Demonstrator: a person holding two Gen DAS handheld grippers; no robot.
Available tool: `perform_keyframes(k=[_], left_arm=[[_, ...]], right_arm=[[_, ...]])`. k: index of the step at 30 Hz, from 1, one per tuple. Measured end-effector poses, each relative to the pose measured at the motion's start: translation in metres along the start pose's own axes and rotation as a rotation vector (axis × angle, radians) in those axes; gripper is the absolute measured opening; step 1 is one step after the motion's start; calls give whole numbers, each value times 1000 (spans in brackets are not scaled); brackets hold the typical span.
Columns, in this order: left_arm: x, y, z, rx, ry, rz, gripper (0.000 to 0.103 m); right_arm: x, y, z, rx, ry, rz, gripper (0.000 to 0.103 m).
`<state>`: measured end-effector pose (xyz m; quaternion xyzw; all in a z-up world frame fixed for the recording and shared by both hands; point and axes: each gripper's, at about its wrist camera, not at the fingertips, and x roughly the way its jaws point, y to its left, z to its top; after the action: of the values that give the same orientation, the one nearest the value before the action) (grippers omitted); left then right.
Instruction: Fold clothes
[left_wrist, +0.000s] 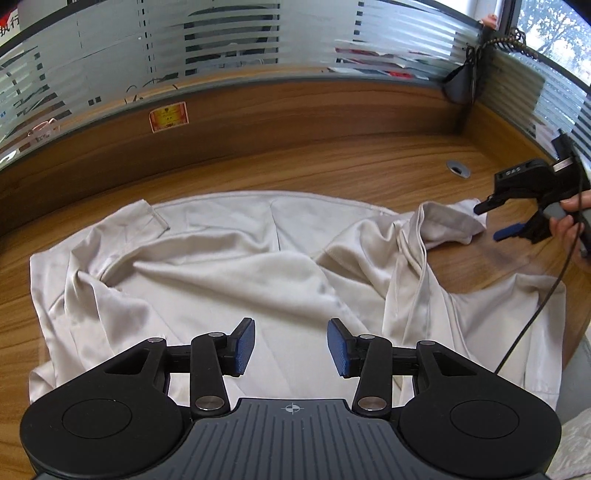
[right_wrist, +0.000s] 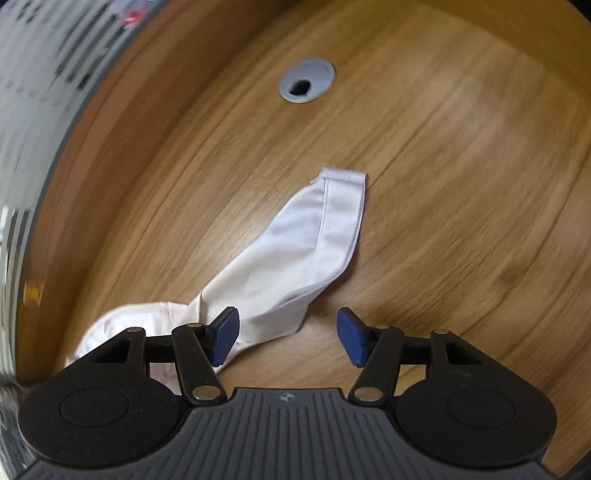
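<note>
A pale cream shirt (left_wrist: 229, 273) lies rumpled on the wooden desk (left_wrist: 332, 166). My left gripper (left_wrist: 291, 345) hovers over its near middle, blue pads apart, nothing between them. In the left wrist view my right gripper (left_wrist: 493, 221) stands open at the far right, held by a hand (left_wrist: 565, 221), just beside the end of a sleeve (left_wrist: 454, 221). The right wrist view shows that sleeve (right_wrist: 314, 243) stretched out on the wood ahead of the open right gripper (right_wrist: 288, 336); its near part lies by the left pad, not pinched.
A grey cable grommet (right_wrist: 307, 79) is set in the desk beyond the sleeve. A wooden partition with frosted striped glass (left_wrist: 221, 55) rings the desk's far side. A black cable (left_wrist: 535, 314) trails from the right gripper across the shirt's right part.
</note>
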<state>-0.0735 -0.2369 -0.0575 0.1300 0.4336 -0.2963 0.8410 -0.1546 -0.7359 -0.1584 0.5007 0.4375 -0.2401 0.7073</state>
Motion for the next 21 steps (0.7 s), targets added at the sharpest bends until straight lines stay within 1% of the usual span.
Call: perform_keyframes(k=[2, 3, 4, 5, 6, 7, 8, 11, 13, 16, 18, 21], left_arm=[[0, 4, 2, -9, -5, -6, 46], [-1, 6, 2, -13, -9, -9, 46], [-1, 8, 2, -17, -12, -11, 47], [-2, 10, 2, -22, -14, -13, 47], [-2, 12, 2, -27, -14, -16, 47], [-3, 14, 1, -31, -15, -18, 47], [-3, 16, 1, -35, -16, -20, 47], [-6, 19, -3, -36, -21, -18, 47], [-8, 21, -6, -37, -27, -17, 47], [-11, 26, -11, -50, -33, -24, 48], [-10, 31, -14, -56, -25, -17, 48], [-10, 43, -18, -77, -23, -5, 48]], right_arm=[[9, 3, -1, 39, 12, -8, 59], [14, 5, -1, 54, 18, -13, 50], [19, 6, -1, 65, 24, -17, 37], [23, 7, -2, 73, 29, -23, 28], [28, 9, -2, 81, 34, -28, 13], [31, 11, -3, 83, 35, -31, 5], [32, 15, -5, 72, 27, -27, 2], [24, 40, -14, -12, -17, 2, 2], [14, 68, -24, -108, -54, 36, 2], [1, 118, -46, -258, -90, 115, 2], [-3, 151, -63, -342, -93, 156, 2], [-1, 199, -95, -472, -72, 205, 2]])
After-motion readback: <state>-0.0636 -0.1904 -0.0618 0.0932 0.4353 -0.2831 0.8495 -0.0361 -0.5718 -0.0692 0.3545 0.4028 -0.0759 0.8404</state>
